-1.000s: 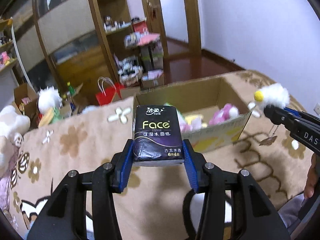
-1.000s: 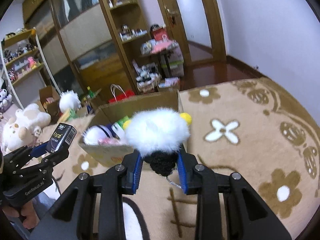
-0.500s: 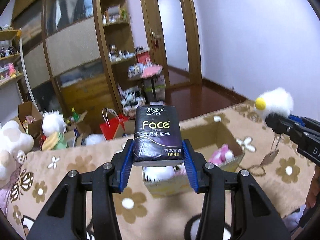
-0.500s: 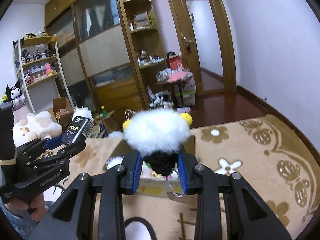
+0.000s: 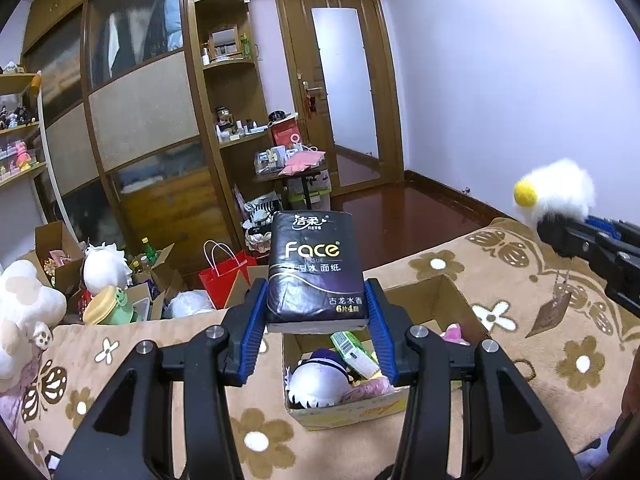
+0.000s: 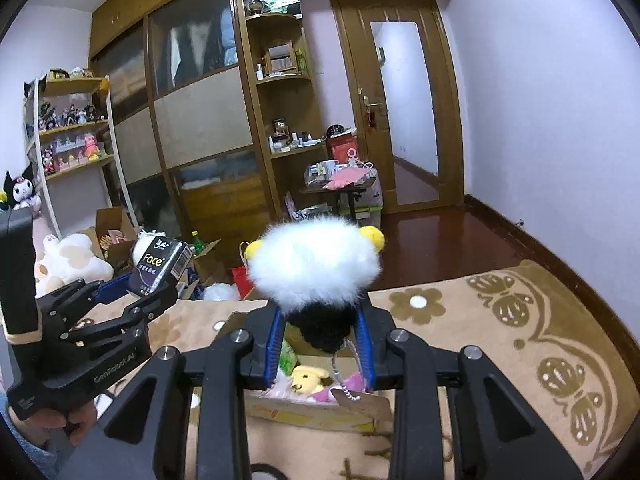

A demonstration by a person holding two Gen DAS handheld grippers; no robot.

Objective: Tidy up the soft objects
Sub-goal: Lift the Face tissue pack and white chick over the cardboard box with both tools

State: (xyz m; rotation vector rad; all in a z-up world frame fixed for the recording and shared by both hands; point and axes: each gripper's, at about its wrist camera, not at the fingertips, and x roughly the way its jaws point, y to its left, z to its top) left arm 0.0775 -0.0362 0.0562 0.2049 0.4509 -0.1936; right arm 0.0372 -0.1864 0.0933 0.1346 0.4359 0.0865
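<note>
My left gripper (image 5: 316,316) is shut on a dark tissue pack (image 5: 315,272) marked "Face", held upright above the near side of an open cardboard box (image 5: 460,300). The box holds several soft toys, among them a white plush (image 5: 318,384). My right gripper (image 6: 320,332) is shut on a fluffy white plush charm (image 6: 314,266) with yellow ears and a black base; its tag hangs over the box (image 6: 312,416). The charm also shows in the left wrist view (image 5: 556,194). The tissue pack also shows in the right wrist view (image 6: 162,266).
The box sits on a beige flowered blanket (image 5: 520,280). Beyond its far edge lie a red bag (image 5: 222,280), open boxes with toys (image 5: 112,300) and a large white plush (image 5: 24,312). Wooden shelves (image 6: 276,120) and a door (image 6: 404,112) stand behind.
Both grippers have risen and pulled back, so the box now sits lower and smaller in both views. Each still holds the same object.
</note>
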